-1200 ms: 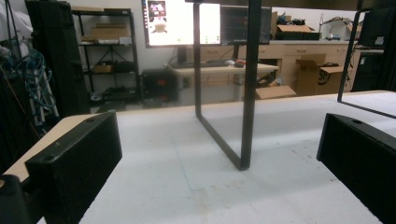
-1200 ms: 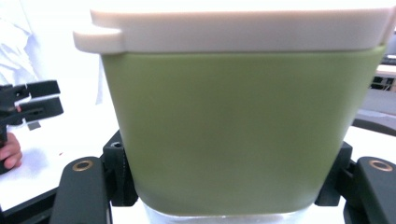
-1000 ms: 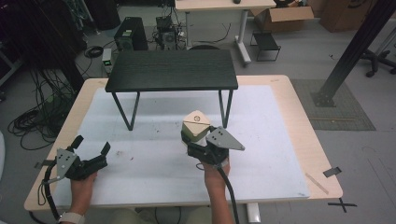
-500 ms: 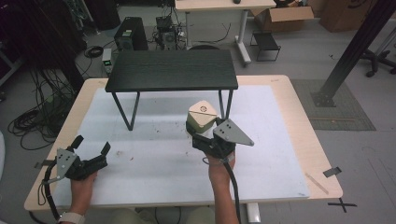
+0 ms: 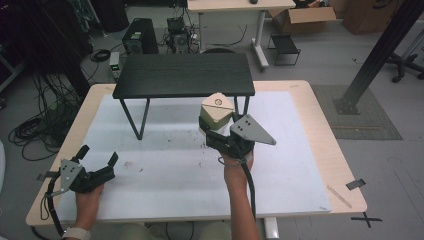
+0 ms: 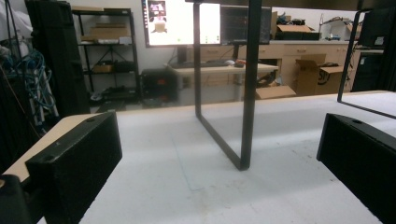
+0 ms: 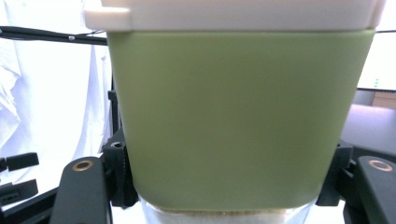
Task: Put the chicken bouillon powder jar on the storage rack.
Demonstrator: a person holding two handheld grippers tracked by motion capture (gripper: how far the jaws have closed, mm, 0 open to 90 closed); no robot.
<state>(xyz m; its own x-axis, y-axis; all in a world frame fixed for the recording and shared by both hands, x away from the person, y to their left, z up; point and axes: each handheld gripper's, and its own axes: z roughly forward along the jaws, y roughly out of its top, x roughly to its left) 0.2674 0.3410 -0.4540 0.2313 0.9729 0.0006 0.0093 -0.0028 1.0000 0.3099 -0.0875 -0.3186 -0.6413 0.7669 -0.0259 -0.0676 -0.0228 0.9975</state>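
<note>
Two grippers: right gripper (image 5: 216, 131) clamps a green container (image 5: 216, 113) beside the black stand (image 5: 184, 76); left gripper (image 5: 97, 155) gapes.

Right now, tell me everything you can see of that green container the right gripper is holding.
The green container is a squarish tub with smooth matte olive-green walls, rounded corners, and a cream lid with a small round mark on top. Below the green part a clear base with pale contents shows. It stands upright, gripped on both sides by the right gripper, in front of the small black table.
</note>
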